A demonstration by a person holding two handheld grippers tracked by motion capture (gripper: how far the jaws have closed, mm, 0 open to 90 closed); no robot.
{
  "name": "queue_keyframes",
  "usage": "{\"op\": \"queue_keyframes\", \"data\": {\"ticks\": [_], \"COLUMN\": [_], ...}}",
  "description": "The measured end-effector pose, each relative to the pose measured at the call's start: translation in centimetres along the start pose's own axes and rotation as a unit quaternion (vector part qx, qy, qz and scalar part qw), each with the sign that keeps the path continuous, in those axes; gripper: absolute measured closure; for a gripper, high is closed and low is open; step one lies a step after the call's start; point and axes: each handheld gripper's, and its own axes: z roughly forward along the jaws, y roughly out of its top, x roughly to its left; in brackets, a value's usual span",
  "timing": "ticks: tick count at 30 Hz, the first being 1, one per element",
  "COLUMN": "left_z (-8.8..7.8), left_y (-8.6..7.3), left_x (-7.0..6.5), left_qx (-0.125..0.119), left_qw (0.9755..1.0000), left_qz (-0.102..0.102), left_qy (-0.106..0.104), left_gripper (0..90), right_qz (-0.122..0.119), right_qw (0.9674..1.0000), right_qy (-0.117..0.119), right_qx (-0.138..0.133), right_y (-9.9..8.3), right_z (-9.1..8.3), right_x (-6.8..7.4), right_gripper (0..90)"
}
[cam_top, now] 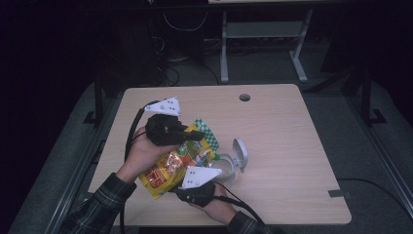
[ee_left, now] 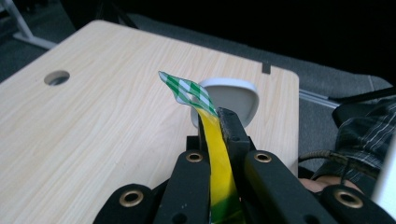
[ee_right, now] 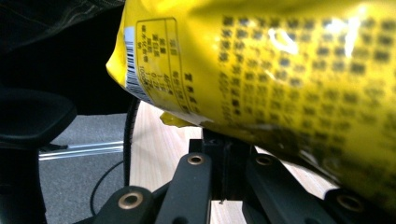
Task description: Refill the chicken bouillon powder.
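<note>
The desk (cam_top: 272, 146) carried a clear container (cam_top: 225, 165) with a grey lid (cam_top: 240, 153), lying just beyond both grippers. Above it the yellow snack bag (cam_top: 170, 165) was held between them, its long axis running from the left gripper (cam_top: 192, 135) toward the right gripper (cam_top: 197, 190). The green-checked top seam (ee_left: 189, 91) pointed away, past the left gripper, which was pinched shut on that edge. The right gripper was pressed together, seemingly on the bag's lower edge (ee_right: 177, 120), the contact being hidden.
</note>
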Motion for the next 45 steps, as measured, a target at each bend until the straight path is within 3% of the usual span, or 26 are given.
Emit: {"op": "queue_keyframes", "data": {"ticks": [11, 20, 45], "left_z": [1.4, 2.5, 4.1], "left_y": [0.0, 0.1, 0.8], "left_x": [0.7, 0.9, 1.3], "left_qx": [0.016, 0.038, 0.087], "left_qw": [0.9998, 0.9992, 0.9961], "left_qz": [-0.013, -0.009, -0.01], "left_qy": [-0.004, 0.004, 0.002], "left_gripper": [90.0, 90.0, 90.0], "right_qz": [0.006, 0.006, 0.014], "right_qw": [1.0, 1.0, 0.9999], "right_qy": [0.0, 0.003, 0.009], "right_qx": [0.004, 0.006, -0.002], "right_y": [-0.3, -0.6, -0.6], "right_z": [-0.3, -0.7, -1.0], "right_x": [-0.1, -0.3, -0.3], "right_gripper": [89.9, 90.0, 90.0]}}
